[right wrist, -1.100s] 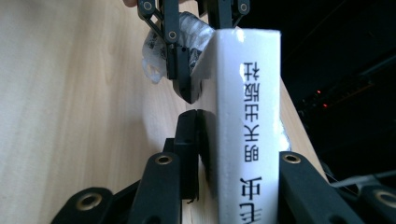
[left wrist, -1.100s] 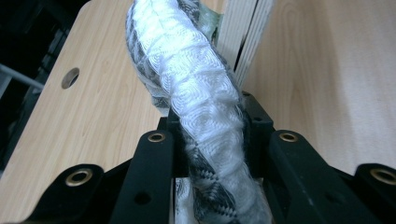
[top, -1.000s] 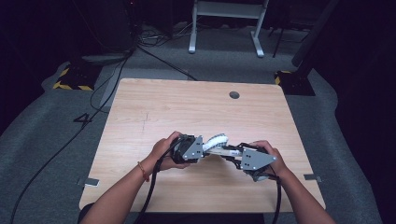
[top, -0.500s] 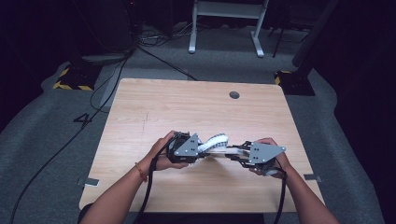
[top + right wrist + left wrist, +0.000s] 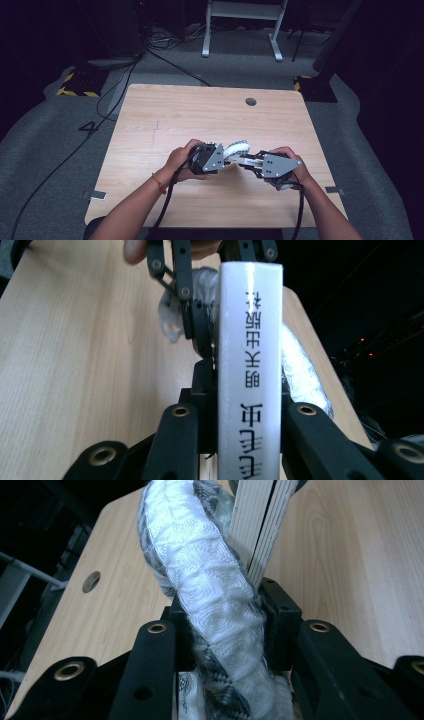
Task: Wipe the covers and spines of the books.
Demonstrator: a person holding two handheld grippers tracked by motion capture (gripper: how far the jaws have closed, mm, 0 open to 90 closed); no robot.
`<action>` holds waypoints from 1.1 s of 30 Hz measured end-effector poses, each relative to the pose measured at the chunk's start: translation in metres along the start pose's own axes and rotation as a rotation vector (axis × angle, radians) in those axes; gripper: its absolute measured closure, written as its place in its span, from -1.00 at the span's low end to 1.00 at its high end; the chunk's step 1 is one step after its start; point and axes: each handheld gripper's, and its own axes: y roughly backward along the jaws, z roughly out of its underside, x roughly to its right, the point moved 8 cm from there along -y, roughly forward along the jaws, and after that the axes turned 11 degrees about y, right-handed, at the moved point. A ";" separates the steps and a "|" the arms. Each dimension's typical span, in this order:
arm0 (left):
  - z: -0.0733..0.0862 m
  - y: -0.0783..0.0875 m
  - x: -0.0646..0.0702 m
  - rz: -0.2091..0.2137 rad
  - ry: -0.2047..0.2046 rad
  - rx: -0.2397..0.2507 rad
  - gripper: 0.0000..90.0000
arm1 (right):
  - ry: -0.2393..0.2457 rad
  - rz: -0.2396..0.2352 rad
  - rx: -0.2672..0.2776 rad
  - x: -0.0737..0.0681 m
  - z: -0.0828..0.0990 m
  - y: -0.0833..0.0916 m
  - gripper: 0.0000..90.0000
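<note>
My two hands low over the counter (image 5: 150, 130), fingers pointing at each other, left gripper (image 5: 225, 625) squeezing a soft white roll of cloth (image 5: 200, 580), right gripper (image 5: 240, 410) squeezing a thin white book (image 5: 250, 365), book just beside the cloth.

book (image 5: 249, 365) spine cropped, characters illegible
</note>
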 end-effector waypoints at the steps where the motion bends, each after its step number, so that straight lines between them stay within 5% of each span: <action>1: -0.001 0.000 -0.001 0.005 0.007 0.007 0.46 | 0.003 0.009 -0.003 0.002 -0.001 0.001 0.68; 5: -0.003 0.005 0.002 0.022 -0.001 0.046 0.53 | 0.004 0.017 0.012 0.005 -0.004 0.006 0.65; 13: -0.001 0.015 0.006 0.124 0.053 0.117 0.62 | -0.022 0.022 0.058 0.008 -0.011 0.013 0.49; 21: 0.003 0.026 0.003 0.176 0.103 0.169 0.62 | -0.129 0.016 0.087 0.011 0.010 0.027 0.34; 24: 0.004 0.030 0.001 0.180 0.106 0.187 0.62 | -0.183 -0.004 0.046 0.011 0.030 0.027 0.14; 29: 0.005 0.036 0.000 0.190 0.113 0.214 0.62 | -0.261 -0.052 0.048 0.006 0.051 0.021 0.17; 33: 0.007 0.037 -0.002 0.192 0.134 0.229 0.62 | -0.293 -0.076 0.129 0.002 0.051 0.019 0.51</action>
